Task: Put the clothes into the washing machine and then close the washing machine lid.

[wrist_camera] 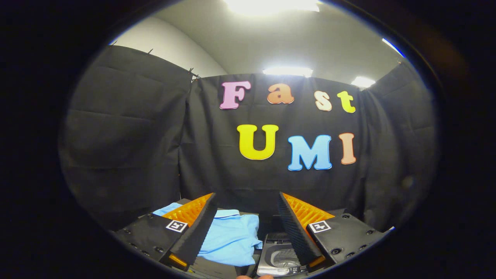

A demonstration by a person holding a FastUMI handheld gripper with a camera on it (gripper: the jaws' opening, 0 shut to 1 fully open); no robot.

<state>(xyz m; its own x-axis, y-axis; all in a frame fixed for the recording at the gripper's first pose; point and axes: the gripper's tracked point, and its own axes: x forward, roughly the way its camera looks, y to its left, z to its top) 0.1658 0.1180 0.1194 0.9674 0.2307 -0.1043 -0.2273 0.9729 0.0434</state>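
A folded light blue shirt lies on the dark table, below and just behind my left finger. To its right stands a small grey washing machine with its top open, showing the drum, partly hidden by my right finger. My gripper hovers above both, open, with nothing between its fingers.
Black cloth walls close the booth behind and on both sides of the table. Bright ceiling lights shine above. A bit of a hand shows below the washing machine.
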